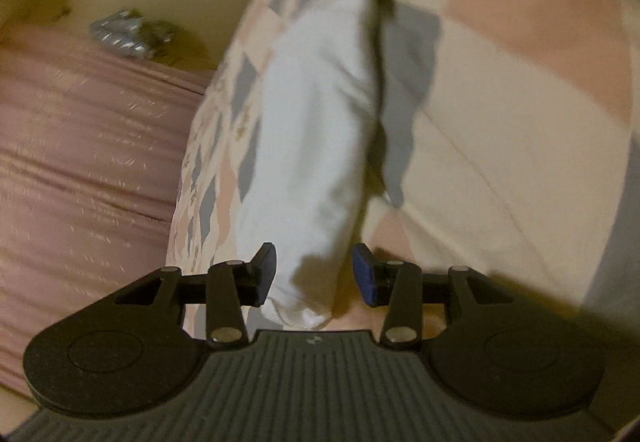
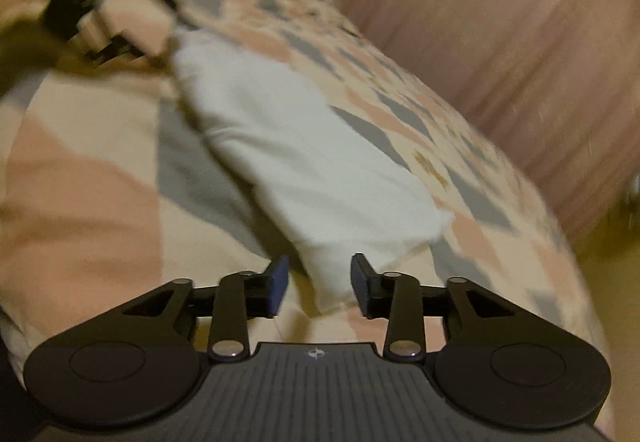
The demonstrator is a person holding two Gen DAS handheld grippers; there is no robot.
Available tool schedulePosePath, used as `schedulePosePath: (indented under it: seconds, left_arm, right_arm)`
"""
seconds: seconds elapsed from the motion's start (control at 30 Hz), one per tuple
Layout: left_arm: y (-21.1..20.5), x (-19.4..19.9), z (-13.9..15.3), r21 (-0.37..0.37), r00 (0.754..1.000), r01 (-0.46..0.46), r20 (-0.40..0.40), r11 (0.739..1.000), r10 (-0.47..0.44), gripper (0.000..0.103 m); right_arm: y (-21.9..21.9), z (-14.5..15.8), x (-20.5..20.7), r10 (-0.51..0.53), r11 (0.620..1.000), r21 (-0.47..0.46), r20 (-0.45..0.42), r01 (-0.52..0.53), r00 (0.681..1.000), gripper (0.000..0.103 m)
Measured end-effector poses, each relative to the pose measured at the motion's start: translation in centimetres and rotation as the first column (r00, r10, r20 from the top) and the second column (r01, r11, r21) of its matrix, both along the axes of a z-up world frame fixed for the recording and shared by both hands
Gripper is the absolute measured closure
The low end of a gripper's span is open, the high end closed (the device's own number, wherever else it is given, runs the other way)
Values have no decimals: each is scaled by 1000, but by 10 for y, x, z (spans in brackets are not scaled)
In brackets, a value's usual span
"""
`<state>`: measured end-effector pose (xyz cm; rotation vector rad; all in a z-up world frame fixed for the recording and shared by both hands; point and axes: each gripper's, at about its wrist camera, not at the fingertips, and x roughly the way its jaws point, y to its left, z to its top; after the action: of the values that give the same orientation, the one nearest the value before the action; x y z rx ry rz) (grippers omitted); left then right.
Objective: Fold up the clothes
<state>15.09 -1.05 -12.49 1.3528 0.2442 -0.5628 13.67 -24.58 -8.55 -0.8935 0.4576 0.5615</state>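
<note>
While the long white folded cloth garment lies on the pink, grey and cream patchwork bedspread, your left gripper and right gripper each straddle 1 end, jaws parted, gripping nothing.

My left gripper was black with blue pads. My right gripper looked the same. Both had shiny round screws.

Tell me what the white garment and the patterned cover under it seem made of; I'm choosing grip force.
The white garment looks like soft matte knit cotton, perhaps fleece: it drapes in thick, rounded folds without shine. The patterned cover looks like smooth woven cotton with a printed pink, grey and cream pattern; motion blur hides the weave. Both sets of jaws stand open.
</note>
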Motion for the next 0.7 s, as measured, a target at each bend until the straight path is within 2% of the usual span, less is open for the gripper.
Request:
schedulePosePath:
  seconds: [0.07, 0.1, 0.17, 0.23, 0.3, 0.33, 0.5, 0.7]
  left_arm:
    - [-1, 8, -13, 65, 1000, -3, 10, 998, 2, 77]
    - [-2, 11, -17, 87, 1000, -13, 15, 996, 12, 92]
    - [-1, 16, -22, 105, 999, -30, 22, 994, 28, 98]
    - [4, 21, -21, 69, 998, -56, 20, 996, 55, 99]
    - [10, 25, -15, 18, 996, -87, 12, 996, 86, 100]
    - [14, 26, -13, 5, 995, -100, 16, 995, 100, 100]
    - [26, 30, -2, -54, 991, -136, -3, 989, 136, 100]
    - [18, 23, -4, -62, 993, -116, -26, 991, 114, 100]
  right_arm:
    - [15, -15, 2, 31, 995, -93, 42, -27, 999, 55]
    - [22, -22, 4, 39, 990, -136, 60, -31, 997, 55]
    - [31, -32, 9, 47, 982, -187, 86, -30, 995, 58]
    - [36, -37, 14, 52, 978, -207, 105, -30, 993, 64]
    - [35, -41, 19, 48, 975, -223, 112, -22, 993, 89]
    - [30, -42, 23, 32, 973, -232, 112, -5, 993, 98]
    - [-3, -43, 31, -58, 967, -242, 110, 83, 992, 100]
    - [5, -42, 25, -35, 965, -254, 99, 59, 994, 101]
